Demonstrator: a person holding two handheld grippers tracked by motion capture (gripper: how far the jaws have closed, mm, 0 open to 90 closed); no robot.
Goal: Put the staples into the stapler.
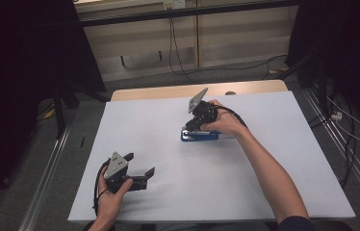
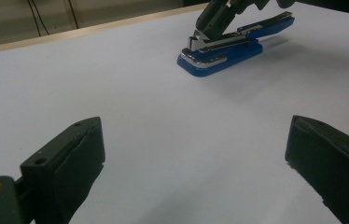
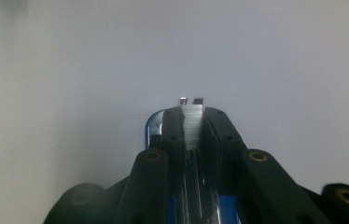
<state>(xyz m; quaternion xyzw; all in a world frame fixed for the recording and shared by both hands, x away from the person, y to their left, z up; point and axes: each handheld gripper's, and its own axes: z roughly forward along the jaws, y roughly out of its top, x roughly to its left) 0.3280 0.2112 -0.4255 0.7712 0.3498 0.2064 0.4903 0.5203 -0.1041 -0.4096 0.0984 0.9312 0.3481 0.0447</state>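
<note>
A blue and chrome stapler (image 1: 202, 136) lies on the white table top (image 1: 264, 163), a little right of the middle. My right gripper (image 1: 191, 126) comes down on its left end and is shut on the stapler's metal top part. In the right gripper view the jaws press both sides of the chrome strip (image 3: 192, 133), and the blue base (image 3: 154, 125) peeks out on the left. The left gripper view has the stapler (image 2: 219, 53) at the top, with the right gripper (image 2: 210, 25) clamped on it. My left gripper (image 1: 141, 163) rests near the front left, open with nothing between its fingers (image 2: 77, 154).
A wooden strip (image 1: 168, 91) runs along the table's far edge. Cables (image 1: 178, 57) trail over the floor behind it, and dark stands (image 1: 60, 101) flank the table. Metal rails (image 1: 48, 178) run along both sides.
</note>
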